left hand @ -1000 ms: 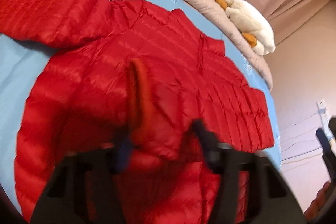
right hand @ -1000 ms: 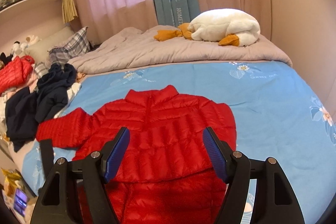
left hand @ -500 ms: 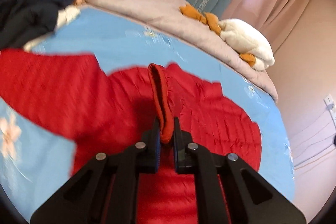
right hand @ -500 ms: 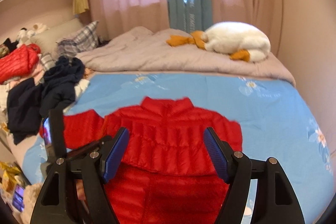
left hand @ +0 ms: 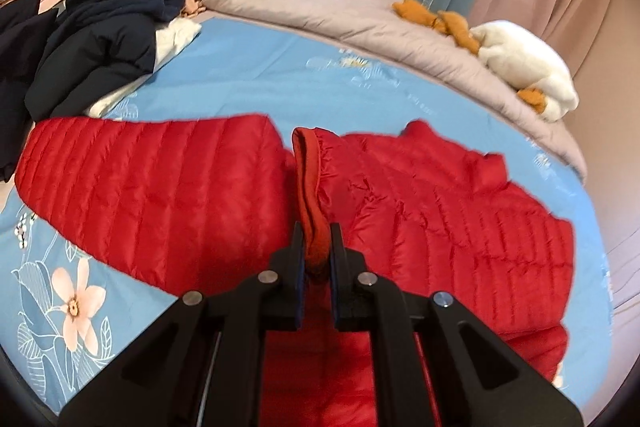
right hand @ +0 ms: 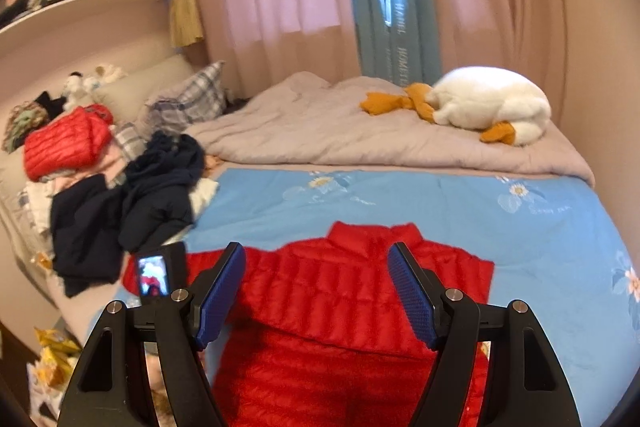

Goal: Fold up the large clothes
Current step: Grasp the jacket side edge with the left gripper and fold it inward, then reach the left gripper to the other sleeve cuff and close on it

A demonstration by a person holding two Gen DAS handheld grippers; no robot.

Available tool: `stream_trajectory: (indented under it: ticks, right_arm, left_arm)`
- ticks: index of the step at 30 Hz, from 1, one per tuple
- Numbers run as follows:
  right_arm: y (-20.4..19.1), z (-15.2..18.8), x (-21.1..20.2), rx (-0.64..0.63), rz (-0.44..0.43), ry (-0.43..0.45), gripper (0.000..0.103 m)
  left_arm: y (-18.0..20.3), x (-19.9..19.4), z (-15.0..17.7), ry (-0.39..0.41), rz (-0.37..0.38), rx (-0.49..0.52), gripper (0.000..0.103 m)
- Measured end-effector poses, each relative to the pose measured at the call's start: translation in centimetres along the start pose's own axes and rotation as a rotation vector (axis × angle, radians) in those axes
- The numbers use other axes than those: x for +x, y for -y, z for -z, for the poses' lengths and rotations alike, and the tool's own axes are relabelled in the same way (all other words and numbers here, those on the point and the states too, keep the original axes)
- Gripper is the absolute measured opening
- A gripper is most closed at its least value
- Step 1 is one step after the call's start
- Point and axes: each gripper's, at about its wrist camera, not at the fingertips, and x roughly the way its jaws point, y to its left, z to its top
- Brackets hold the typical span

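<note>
A red quilted down jacket [left hand: 440, 219] lies on the blue floral bedsheet [left hand: 256, 75], collar toward the far side, hem part folded up. My left gripper [left hand: 317, 247] is shut on the jacket's sleeve cuff [left hand: 310, 187], which stands up between the pads; the sleeve [left hand: 160, 179] stretches out to the left. In the right wrist view the jacket [right hand: 340, 291] lies below and ahead. My right gripper [right hand: 318, 291] is open and empty above it. The left gripper's camera unit [right hand: 154, 275] shows at the jacket's left side.
A pile of dark navy clothes [left hand: 92, 39] lies at the bed's left. A grey duvet [right hand: 360, 135] with a white plush duck [right hand: 488, 107] lies at the far side. A folded red jacket [right hand: 68, 141], plaid pillows [right hand: 188, 103] and shelves are at left. Curtains hang behind.
My left gripper closed on the sleeve cuff and has lifted and drawn it back, tilting up. My right gripper stayed open and rose, looking further up the bed.
</note>
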Motion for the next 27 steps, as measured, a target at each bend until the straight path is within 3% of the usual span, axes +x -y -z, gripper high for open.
stream_trajectory:
  ticks: [8,19,27]
  right_arm:
    - [4.9,4.4,5.4,0.100,0.212,-0.120,0.073]
    - [9.0,8.6,9.2,0.220,0.282,-0.259,0.073]
    - [9.7,9.8,8.3,0.247,0.287,-0.268,0.073]
  left_arm:
    - [-0.1,1.3,1.3,-0.018,-0.071,0.041,0.009]
    - [-0.3,3.1,2.1,-0.051,-0.137,0.063,0.011]
    - [-0.8,3.8,2.7,-0.098,-0.139,0.026,0.016]
